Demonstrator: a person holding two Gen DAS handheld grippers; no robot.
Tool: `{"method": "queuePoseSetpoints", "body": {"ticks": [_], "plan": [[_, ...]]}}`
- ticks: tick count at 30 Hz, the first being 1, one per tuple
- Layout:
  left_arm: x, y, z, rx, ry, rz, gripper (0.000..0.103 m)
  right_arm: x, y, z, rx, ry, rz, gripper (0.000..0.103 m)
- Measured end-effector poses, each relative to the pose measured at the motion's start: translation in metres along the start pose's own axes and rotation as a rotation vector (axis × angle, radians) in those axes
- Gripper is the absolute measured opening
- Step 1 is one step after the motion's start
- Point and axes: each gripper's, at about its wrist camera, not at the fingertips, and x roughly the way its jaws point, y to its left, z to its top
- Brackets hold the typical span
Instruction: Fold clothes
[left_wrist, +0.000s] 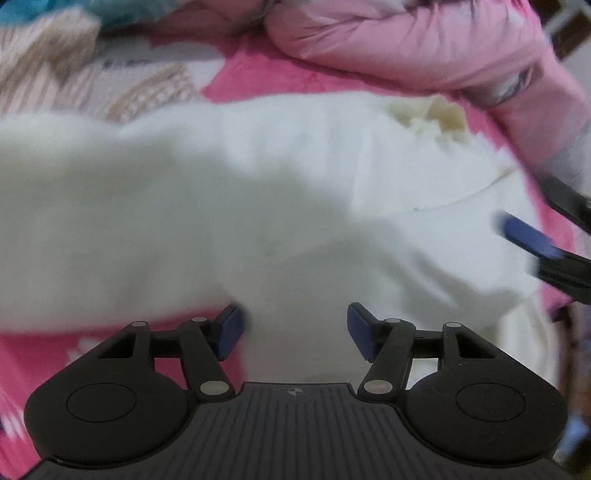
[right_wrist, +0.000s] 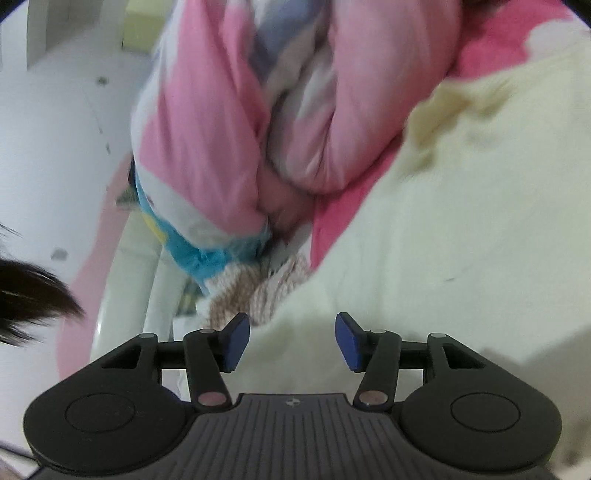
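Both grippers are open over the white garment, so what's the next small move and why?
Probably close the left gripper on the white garment: its jaws stand open with fabric between them, holding nothing. The right gripper is open too. The pictures are blurred, so the edges are unclear.

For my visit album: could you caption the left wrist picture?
Open left gripper over a blurred white fleece garment on a pink bedsheet, right gripper at the edge.
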Motion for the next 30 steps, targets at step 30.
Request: {"method": "queuePoseSetpoints", "body": {"ticks": [30], "plan": [[0.018,-0.139,0.009,0.674,-0.213,0.023,0.061,-0.123,-0.081,-0.030,-0.106,-0.187,-0.725,0.023]]}}
